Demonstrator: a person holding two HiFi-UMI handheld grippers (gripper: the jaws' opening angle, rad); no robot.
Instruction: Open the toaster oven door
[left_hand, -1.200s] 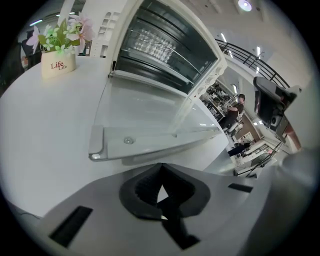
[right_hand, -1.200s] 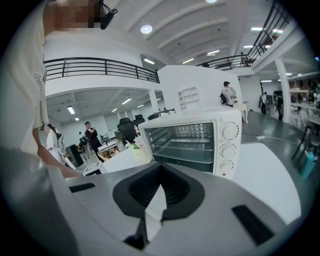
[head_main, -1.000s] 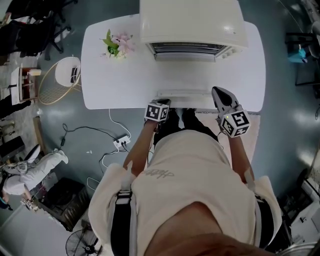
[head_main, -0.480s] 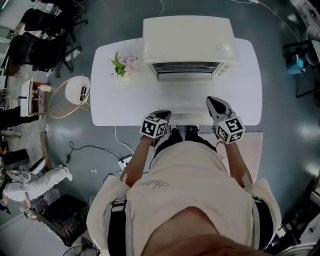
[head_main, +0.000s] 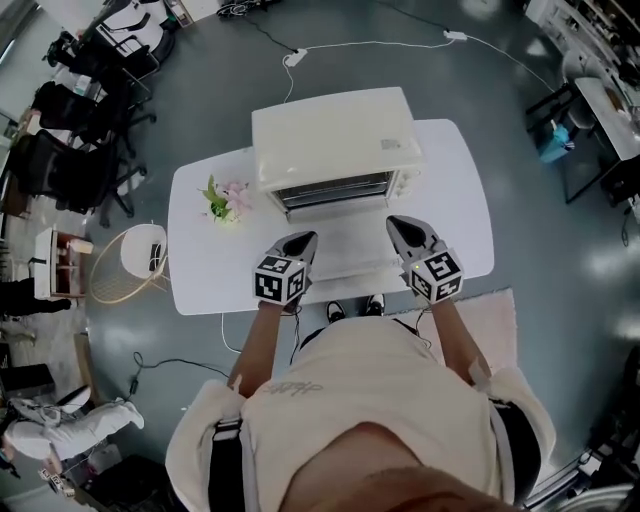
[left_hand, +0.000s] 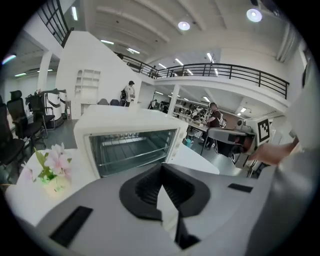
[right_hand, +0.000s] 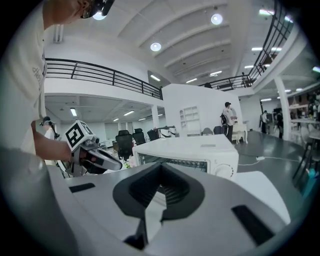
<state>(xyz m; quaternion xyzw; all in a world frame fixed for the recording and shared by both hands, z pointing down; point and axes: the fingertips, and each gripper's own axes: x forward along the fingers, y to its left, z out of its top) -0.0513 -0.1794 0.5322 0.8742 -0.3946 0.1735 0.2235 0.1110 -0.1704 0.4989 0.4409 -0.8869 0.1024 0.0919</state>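
Toaster oven door down flat on the white bench, both claws clenched and empty.

At the far left, a small posy of pink flowers with green leaves stood on the smooth, round-cornered white bench, just beside the oven. The left claw, grey plastic tapering to a point with ribbed black pads, had its jaws pressed together on nothing and hung by the left edge of the door; whether it touched could not be told. The boxy cream toaster oven sat at the middle back of the bench. Its door was folded down flat toward the person, baring thin wire racks inside. The right claw, likewise clenched and empty, hung by the door's right edge, near the round knob on the oven's front panel.
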